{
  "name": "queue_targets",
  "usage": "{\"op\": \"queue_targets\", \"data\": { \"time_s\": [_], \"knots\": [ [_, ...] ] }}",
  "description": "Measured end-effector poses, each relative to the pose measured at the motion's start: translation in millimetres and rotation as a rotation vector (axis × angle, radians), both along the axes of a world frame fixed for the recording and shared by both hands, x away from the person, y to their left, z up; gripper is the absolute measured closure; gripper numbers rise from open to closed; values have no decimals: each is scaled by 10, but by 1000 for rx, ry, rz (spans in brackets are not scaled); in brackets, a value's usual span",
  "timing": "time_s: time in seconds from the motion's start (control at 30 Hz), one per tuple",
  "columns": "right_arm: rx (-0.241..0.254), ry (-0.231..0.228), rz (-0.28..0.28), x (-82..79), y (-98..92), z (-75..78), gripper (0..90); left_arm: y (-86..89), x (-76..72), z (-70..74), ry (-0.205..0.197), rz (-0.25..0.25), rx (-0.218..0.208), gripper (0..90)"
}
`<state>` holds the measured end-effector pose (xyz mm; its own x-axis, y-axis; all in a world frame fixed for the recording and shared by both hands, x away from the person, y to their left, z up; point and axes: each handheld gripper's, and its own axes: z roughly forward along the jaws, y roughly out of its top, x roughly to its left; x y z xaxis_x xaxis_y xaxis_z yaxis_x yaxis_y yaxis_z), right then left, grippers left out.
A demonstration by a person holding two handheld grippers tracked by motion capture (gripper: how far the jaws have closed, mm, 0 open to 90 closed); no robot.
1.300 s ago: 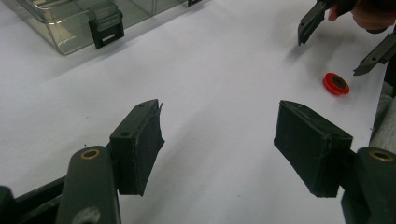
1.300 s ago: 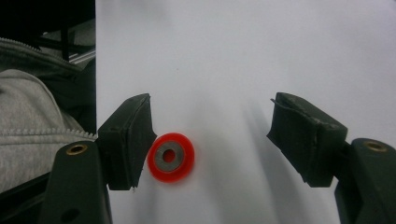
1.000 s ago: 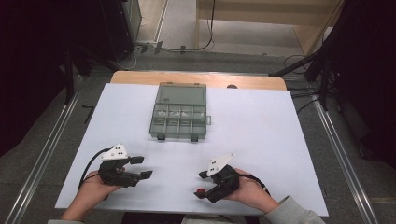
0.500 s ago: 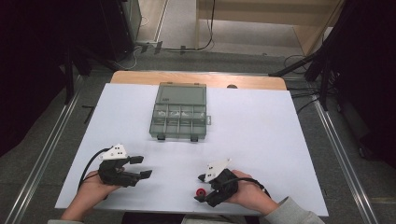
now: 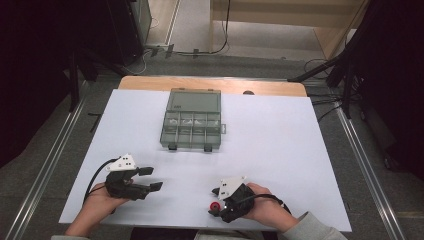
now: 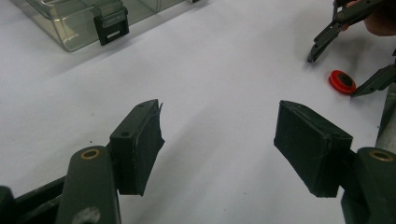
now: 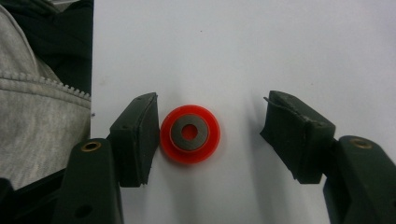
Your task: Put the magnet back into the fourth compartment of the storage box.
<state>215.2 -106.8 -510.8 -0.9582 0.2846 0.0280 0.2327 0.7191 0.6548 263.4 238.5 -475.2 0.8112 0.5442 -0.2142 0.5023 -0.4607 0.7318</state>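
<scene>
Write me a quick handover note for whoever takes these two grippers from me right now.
Right gripper: low at the table's near edge, jaws just been closing around the red wheel, which lies flat between them; one pad is at its rim, the other apart, so no grip.
Left gripper: open, nothing between its jaws, resting near the table's near left.
Clear compartment box: at the far middle of the white table, latches toward you; it looks shut.
Done: wheel lined up.
Left: close on the wheel, lift it; probably into the box.
</scene>
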Motion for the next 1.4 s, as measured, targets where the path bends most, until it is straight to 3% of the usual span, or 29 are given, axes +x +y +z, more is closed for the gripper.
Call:
{"op": "queue_targets", "data": {
  "time_s": [0.27,0.47,0.8,1.4],
  "knots": [
    [-13,-6,-15,1,2,19,454,-1,2,-4,0,-1,-1,313],
    [-20,-3,-13,2,-22,40,626,0,3,-3,-1,0,0,313],
    [-24,22,-12,30,-19,54,634,5,6,-6,0,0,1,313],
    [22,122,-57,144,-84,66,635,13,15,-11,4,3,4,313]
  ]
}}
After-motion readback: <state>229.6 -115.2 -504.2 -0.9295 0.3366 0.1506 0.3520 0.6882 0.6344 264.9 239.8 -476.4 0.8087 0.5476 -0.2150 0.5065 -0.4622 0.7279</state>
